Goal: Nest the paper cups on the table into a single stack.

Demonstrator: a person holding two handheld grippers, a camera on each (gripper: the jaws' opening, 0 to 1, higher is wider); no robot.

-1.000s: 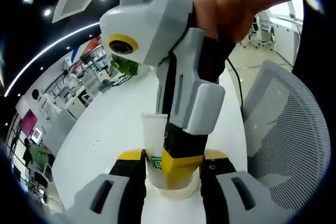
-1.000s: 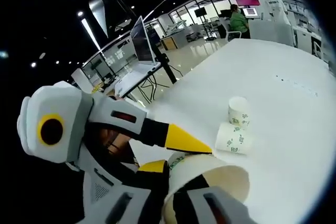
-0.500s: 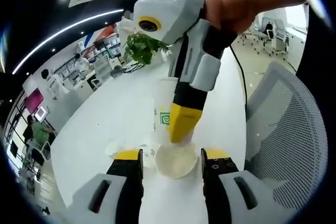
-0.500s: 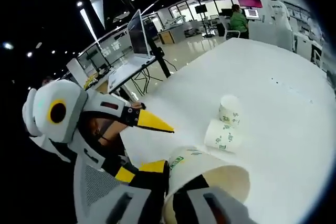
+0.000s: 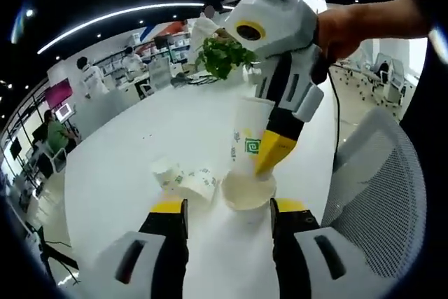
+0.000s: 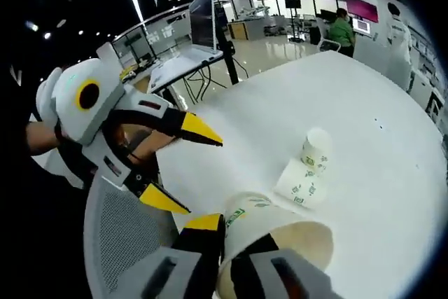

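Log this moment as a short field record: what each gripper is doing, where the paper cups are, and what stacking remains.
right gripper: shut on a white paper cup with green print, held above the white table
left gripper: open, holding nothing, beside the held cup
loose cups: one upright cup and one cup lying on its side, next to each other; whether they touch cannot be told
nearby: grey mesh chair, green plant
remaining: loose cups not yet nested
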